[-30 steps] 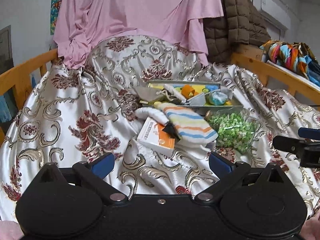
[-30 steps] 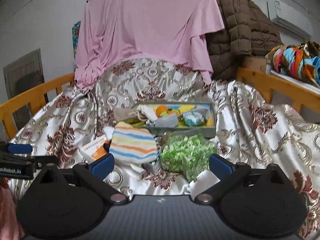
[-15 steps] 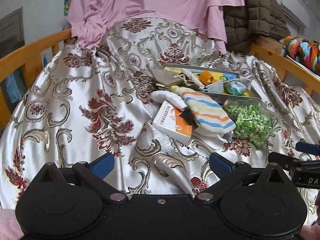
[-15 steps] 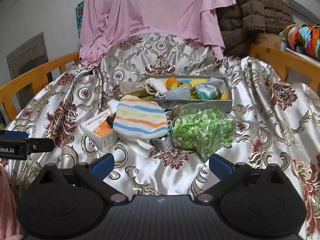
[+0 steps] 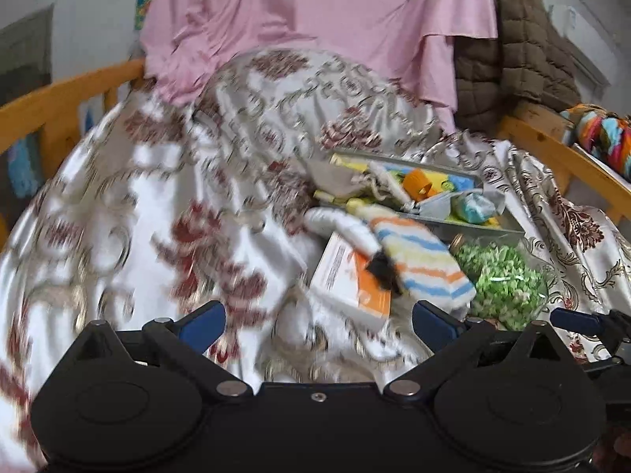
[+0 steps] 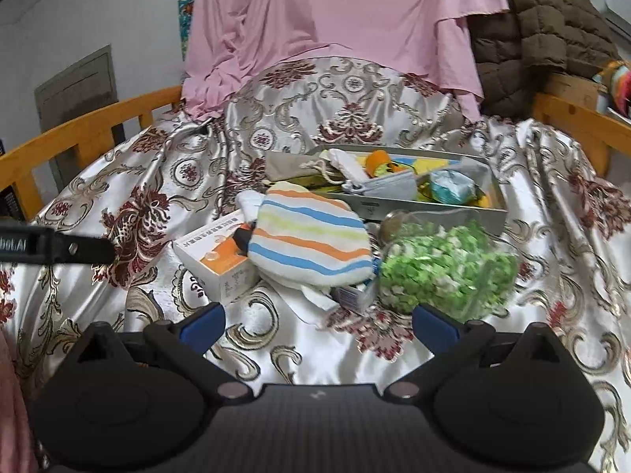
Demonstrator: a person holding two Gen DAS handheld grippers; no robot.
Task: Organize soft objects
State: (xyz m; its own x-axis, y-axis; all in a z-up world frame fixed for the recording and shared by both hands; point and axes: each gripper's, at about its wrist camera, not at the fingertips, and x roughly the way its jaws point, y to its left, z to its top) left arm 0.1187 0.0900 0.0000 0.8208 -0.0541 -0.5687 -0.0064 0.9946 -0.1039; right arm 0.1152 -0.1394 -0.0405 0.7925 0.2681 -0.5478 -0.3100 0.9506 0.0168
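A striped cloth mitt (image 6: 309,238) (image 5: 422,262) lies on the satin sheet, overlapping a white and orange box (image 6: 215,258) (image 5: 349,282). To its right sits a clear bag of green bits (image 6: 447,266) (image 5: 503,282). Behind them a grey tray (image 6: 441,215) (image 5: 473,226) holds an orange piece, a teal bundle and a drawstring pouch. My right gripper (image 6: 317,325) is open, just short of the mitt and bag. My left gripper (image 5: 317,323) is open too, near the box's front edge.
A patterned satin sheet (image 6: 157,181) covers the bed inside a wooden rail (image 6: 86,126). Pink cloth (image 6: 335,15) and a brown quilted jacket (image 6: 544,27) hang at the back. A colourful bundle (image 5: 603,136) lies past the right rail.
Both grippers have moved forward toward the pile, so the mitt, box and bag now look larger and closer. The left view is blurred from motion. Nothing has been gripped.
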